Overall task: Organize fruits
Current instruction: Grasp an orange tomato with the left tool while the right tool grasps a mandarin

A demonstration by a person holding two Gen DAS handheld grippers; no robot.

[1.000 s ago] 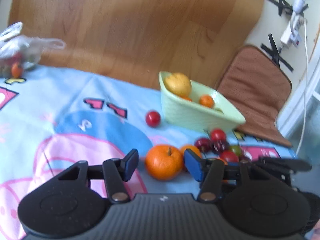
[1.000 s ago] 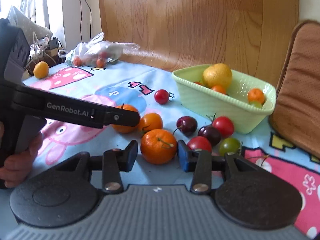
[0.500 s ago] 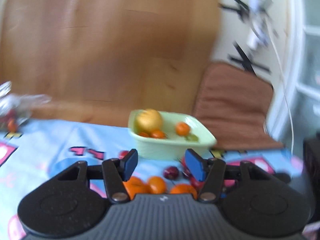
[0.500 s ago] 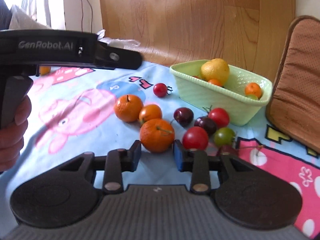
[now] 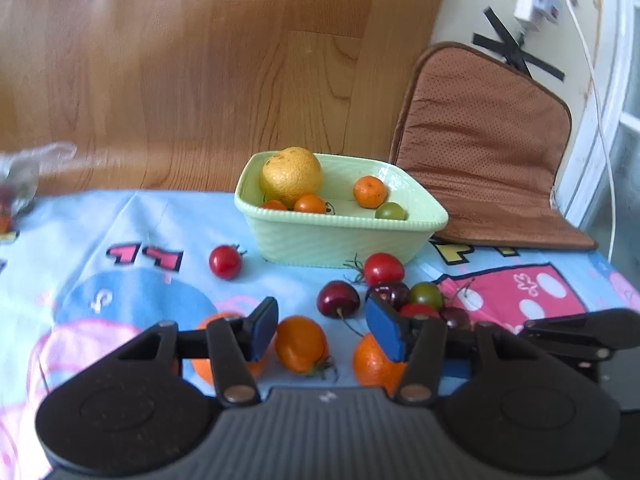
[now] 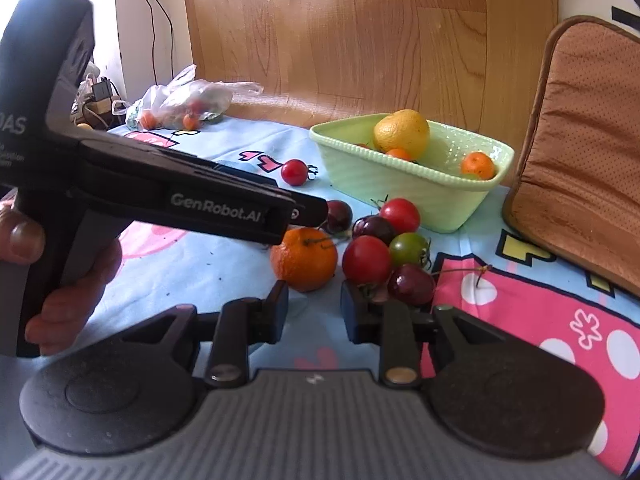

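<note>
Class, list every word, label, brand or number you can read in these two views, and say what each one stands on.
"GenRobot.AI": white print on the arm of the black left tongs.
"...DAS": cut-off white letters on that device's black body; the smaller lines below are too blurred to read.
The pink shapes on the blue cartoon tablecloth cannot be read as words.

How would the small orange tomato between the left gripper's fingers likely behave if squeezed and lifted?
The orange tomato looks smooth and glossy, so it may slip between the flat blue pads. It is rounded and lies loose on the cloth, so a nudge would probably roll it. It looks soft-skinned; a hard squeeze from the left hand-held gripper could bruise or split it.
</note>
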